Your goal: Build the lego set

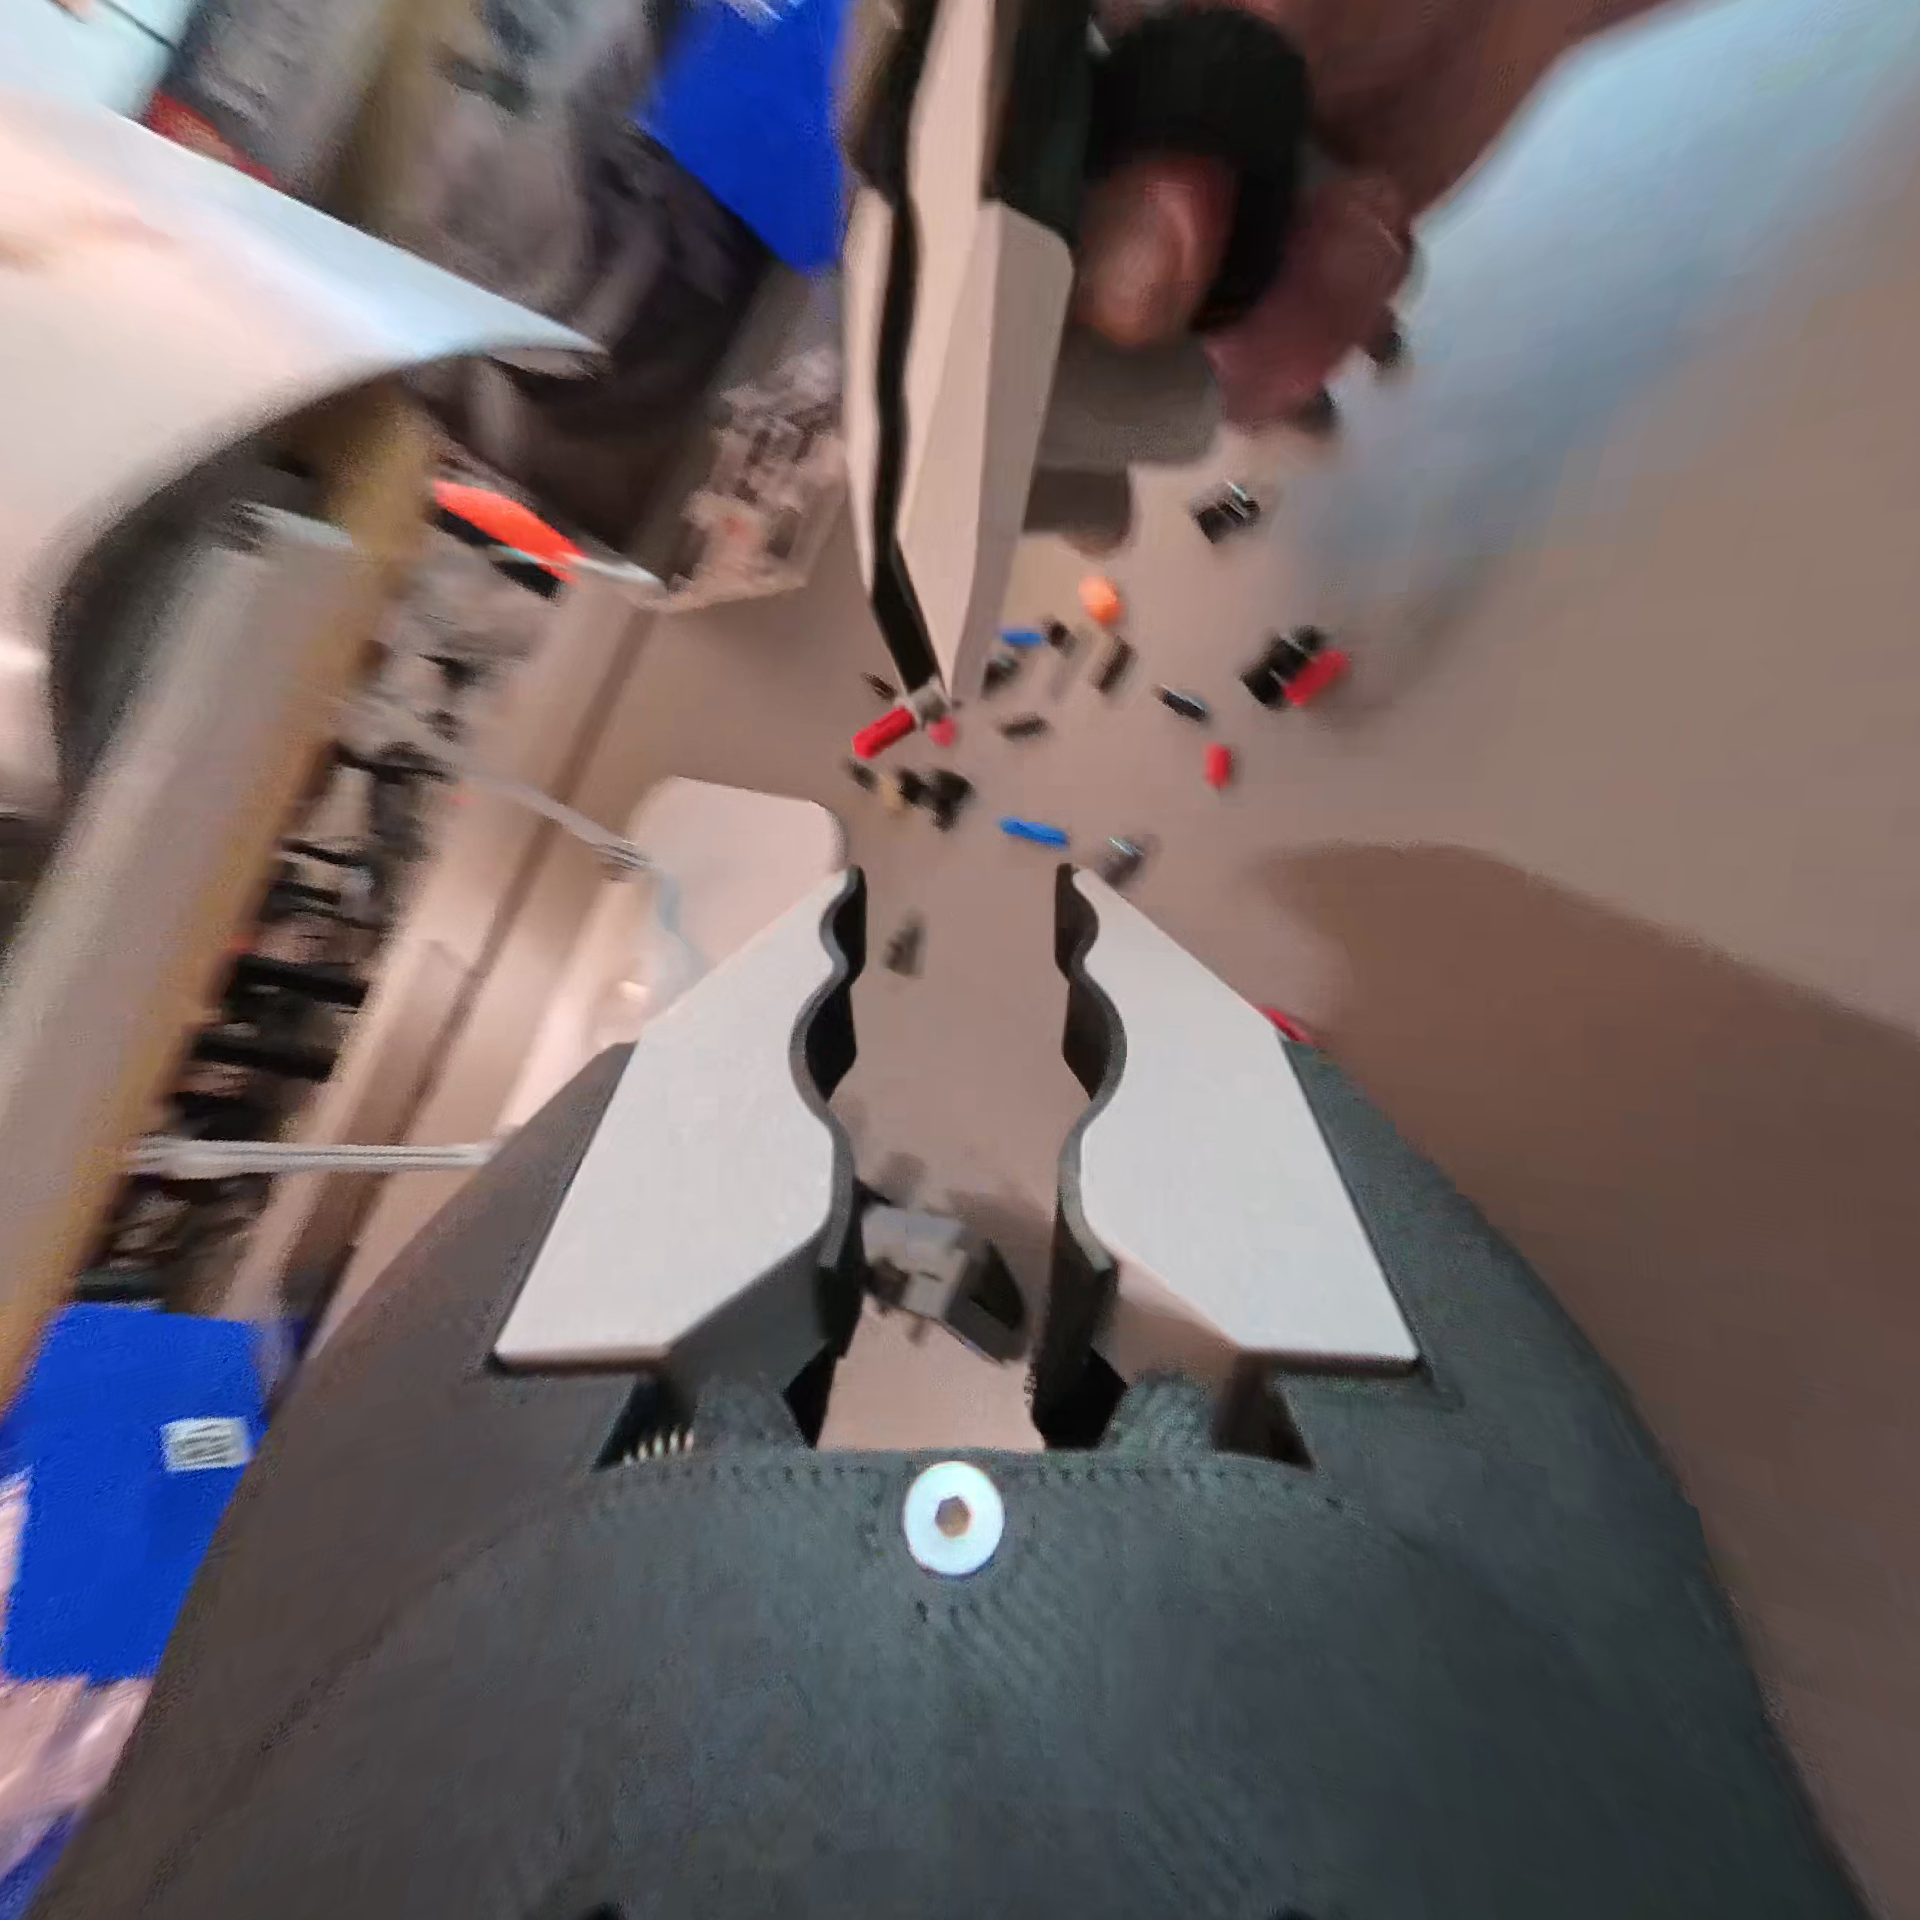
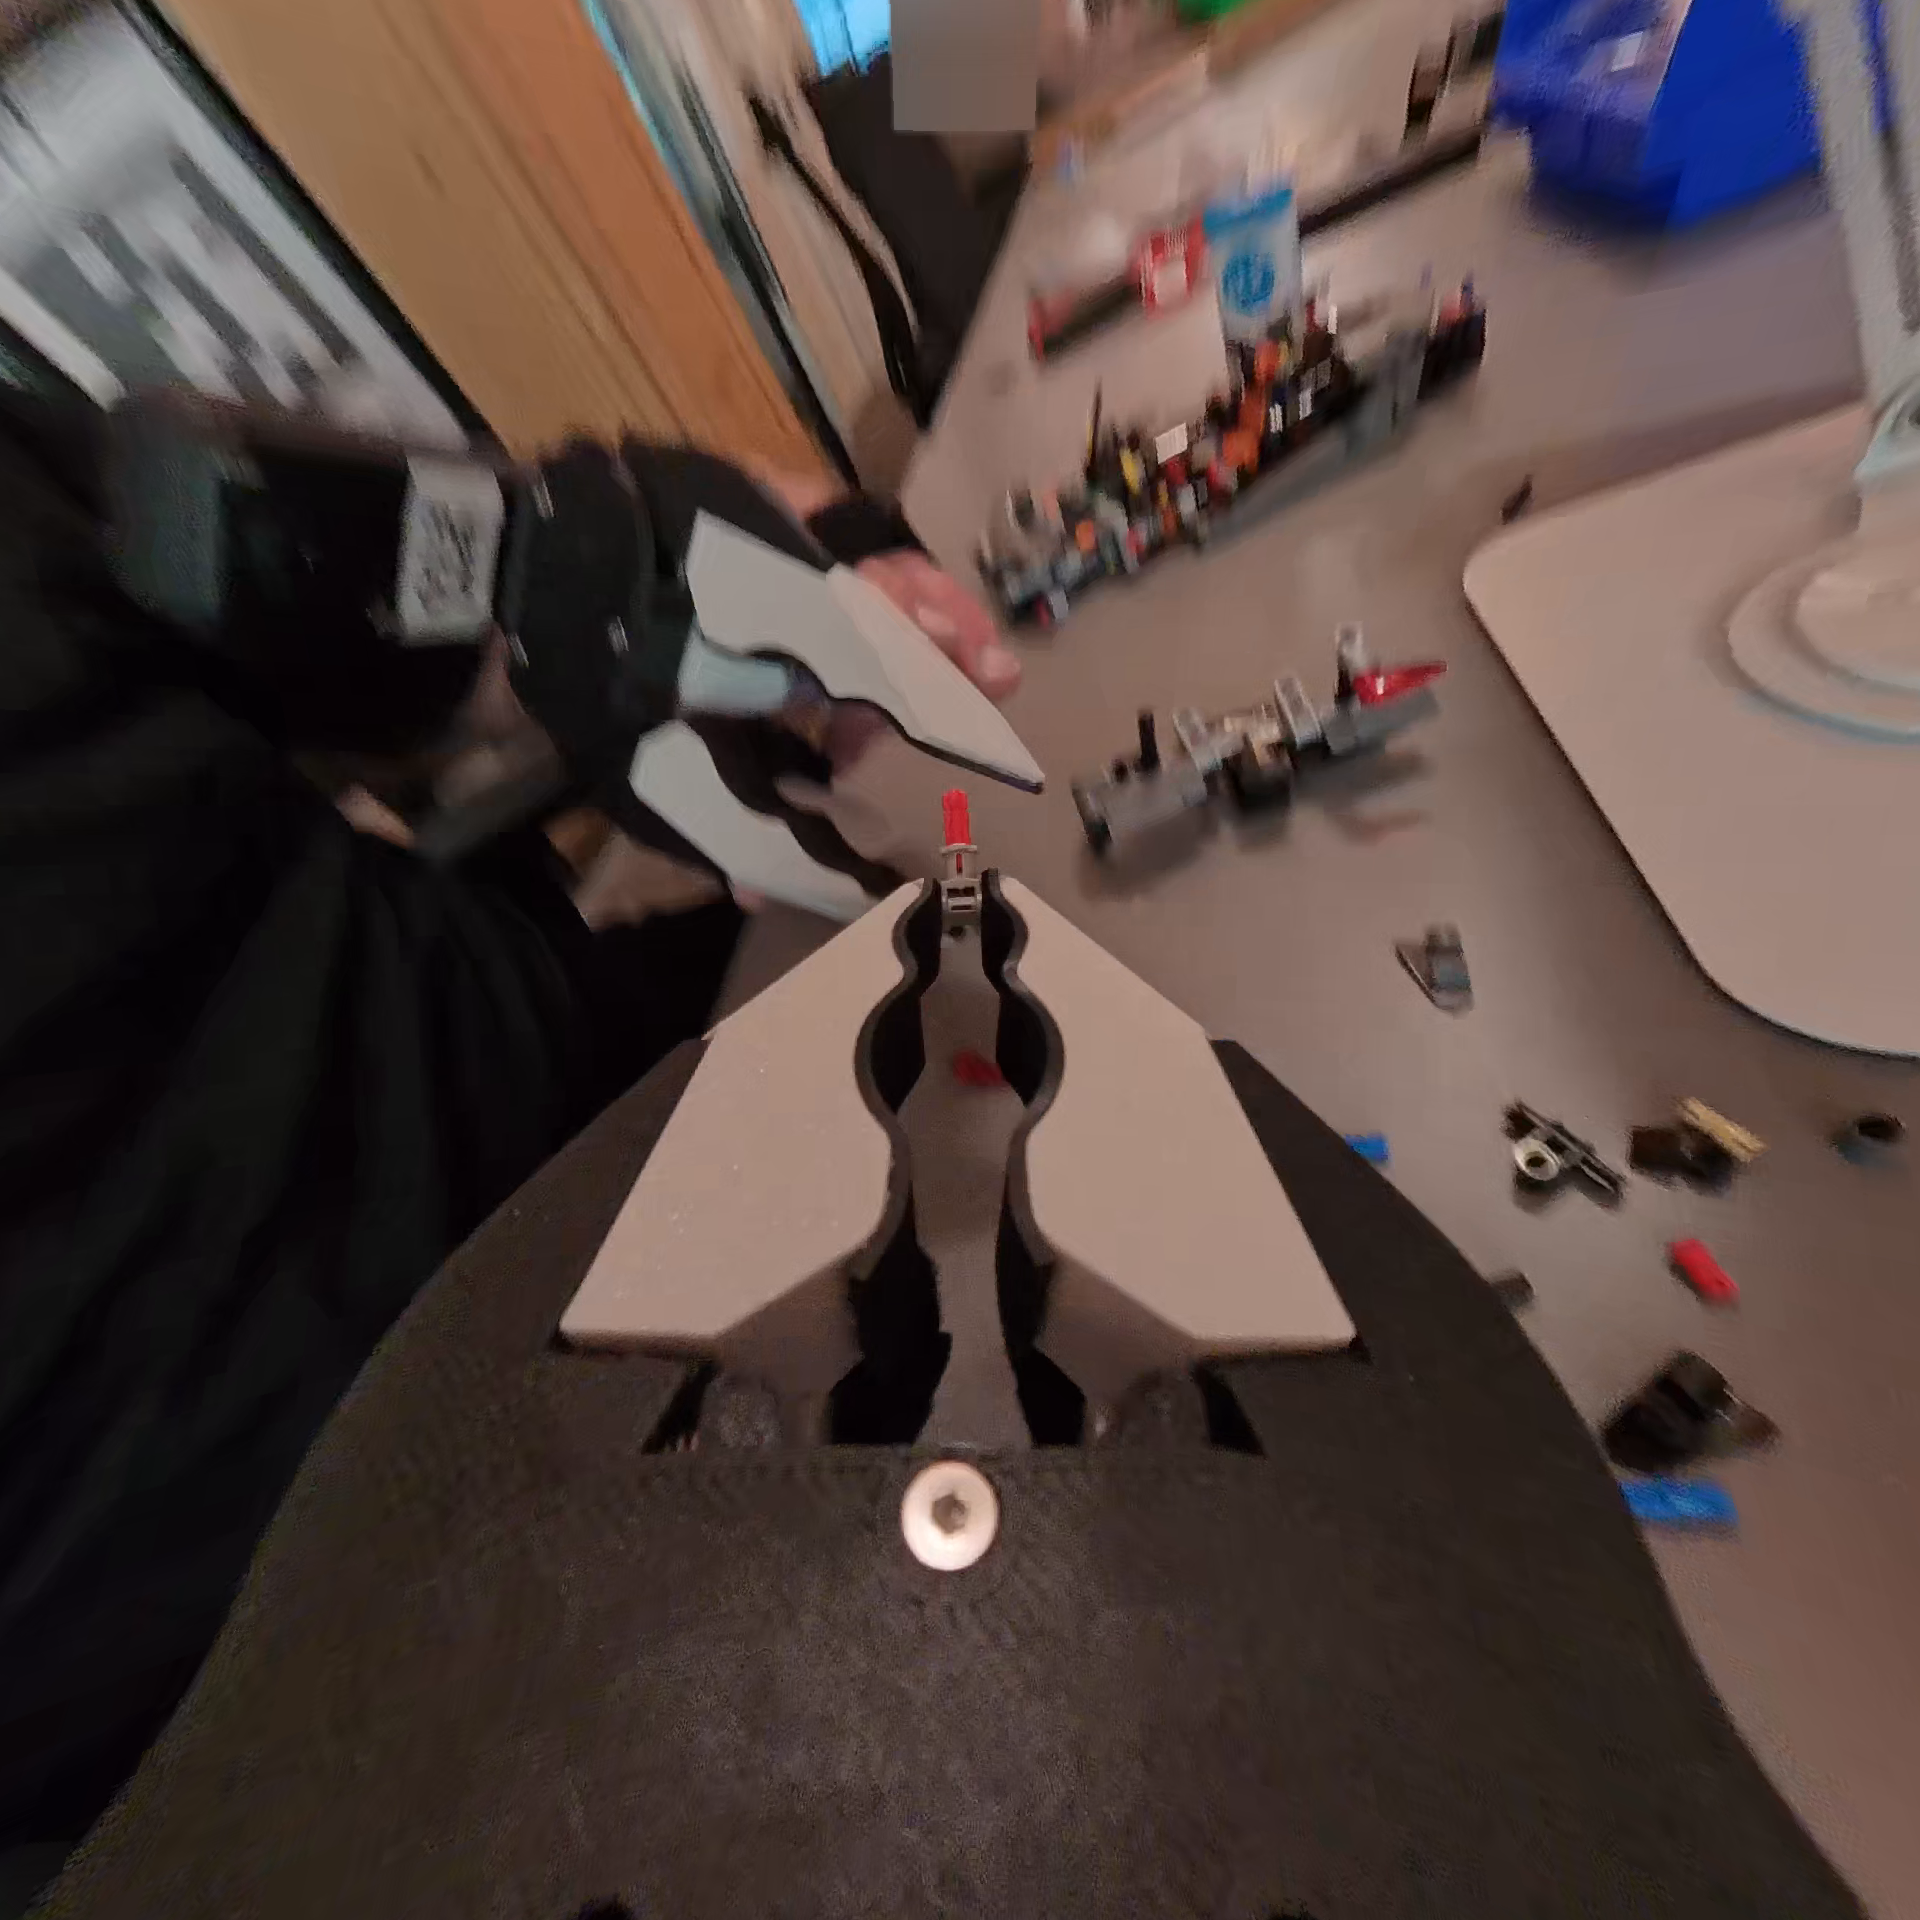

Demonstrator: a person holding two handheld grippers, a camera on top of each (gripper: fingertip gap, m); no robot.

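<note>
While blurred, right claw (image 2: 957,883) pinches red-grey pin (image 2: 956,847), apparently.

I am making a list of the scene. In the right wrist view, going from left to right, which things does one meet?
left gripper → red and grey pin held by the right gripper → grey partly built model → loose red piece → white base

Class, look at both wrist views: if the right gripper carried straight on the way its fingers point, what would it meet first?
The right gripper, shut on a grey-and-red pin, would probably meet the open left gripper first: its upper finger tip lies just beyond the pin. Depth is unclear, though.
</note>
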